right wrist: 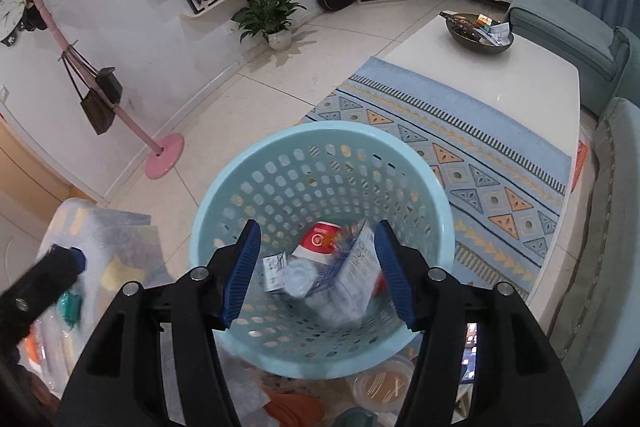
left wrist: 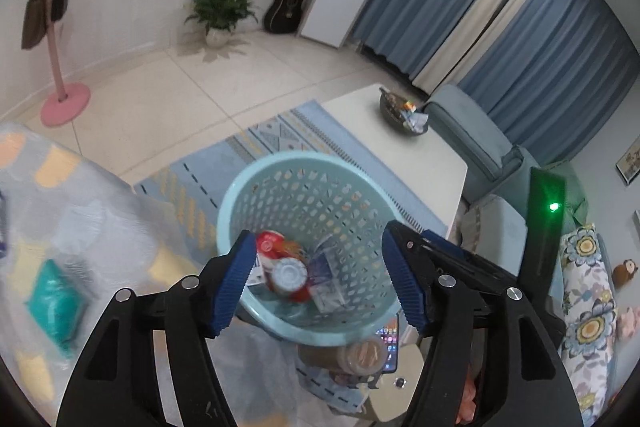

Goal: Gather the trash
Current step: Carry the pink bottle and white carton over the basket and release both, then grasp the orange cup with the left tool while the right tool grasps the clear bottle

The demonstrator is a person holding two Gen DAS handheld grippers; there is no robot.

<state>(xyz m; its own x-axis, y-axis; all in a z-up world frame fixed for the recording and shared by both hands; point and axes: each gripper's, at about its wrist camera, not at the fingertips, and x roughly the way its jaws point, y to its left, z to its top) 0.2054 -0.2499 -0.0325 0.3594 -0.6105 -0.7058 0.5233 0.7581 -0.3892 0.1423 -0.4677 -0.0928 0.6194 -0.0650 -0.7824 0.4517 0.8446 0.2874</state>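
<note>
Trash is lying in the bottom of the pale blue basket [right wrist: 320,187]: a red-and-white can [right wrist: 322,239], a white carton [right wrist: 358,271], a clear lid [right wrist: 298,277] and small wrappers. Both grippers are hanging over the basket mouth and pointing down into it. The right gripper [right wrist: 316,275] is standing with its jaws apart and empty; the carton is lying below and between them, close to the right-hand jaw, but not pressed by either. The left gripper [left wrist: 320,279] is likewise standing open and gripping nothing, with a bottle cap [left wrist: 289,274] and the can showing well below its jaws.

Judgement: the drop into the basket appears done, and the collecting step is turning to the next item. Loose things are sitting just beside the basket, among them a brown-lidded jar [left wrist: 362,353] and a teal packet [left wrist: 56,303] on the patterned cloth [left wrist: 80,211]. The next move is calling for lifting clear of the rim, then lining open jaws around one such item.
</note>
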